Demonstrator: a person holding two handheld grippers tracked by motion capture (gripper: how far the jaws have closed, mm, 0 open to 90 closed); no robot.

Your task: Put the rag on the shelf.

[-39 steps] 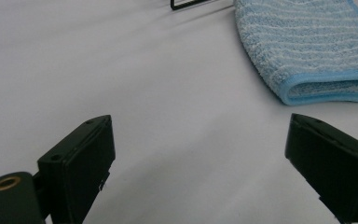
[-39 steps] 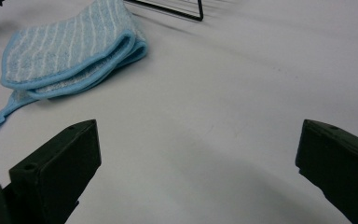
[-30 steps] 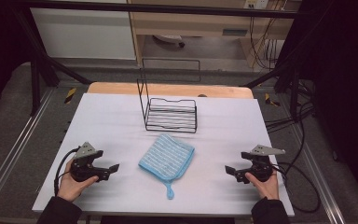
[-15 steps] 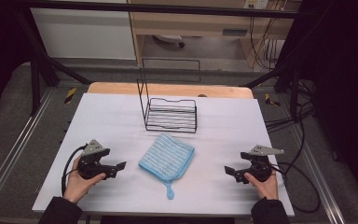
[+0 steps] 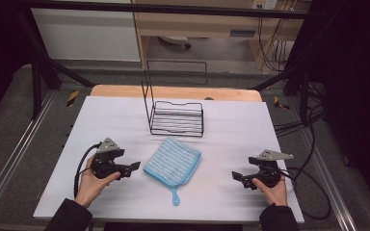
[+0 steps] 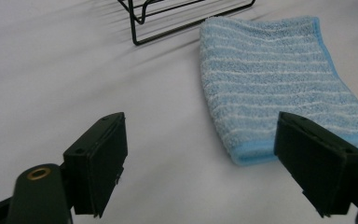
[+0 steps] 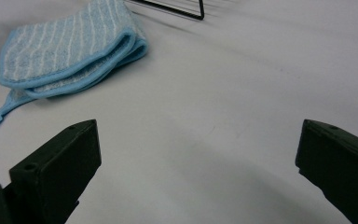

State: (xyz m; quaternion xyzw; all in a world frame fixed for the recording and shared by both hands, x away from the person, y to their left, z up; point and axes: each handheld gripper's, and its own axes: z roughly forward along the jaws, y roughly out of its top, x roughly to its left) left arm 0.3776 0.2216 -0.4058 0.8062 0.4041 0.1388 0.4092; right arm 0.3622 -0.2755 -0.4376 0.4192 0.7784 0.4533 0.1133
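A folded light-blue striped terry cloth (image 5: pixel 172 162) with a small hanging loop lay on the white-covered desk (image 5: pixel 231 130), just in front of a black wire rack (image 5: pixel 176 117). To the cloth's left, the left claw (image 5: pixel 134 166) was held just beside its edge with both jaws spread wide and nothing between them, its tips apart from the fabric. To the cloth's right and well apart from it, the right claw (image 5: pixel 236 176) also stood wide open and empty above bare desk.
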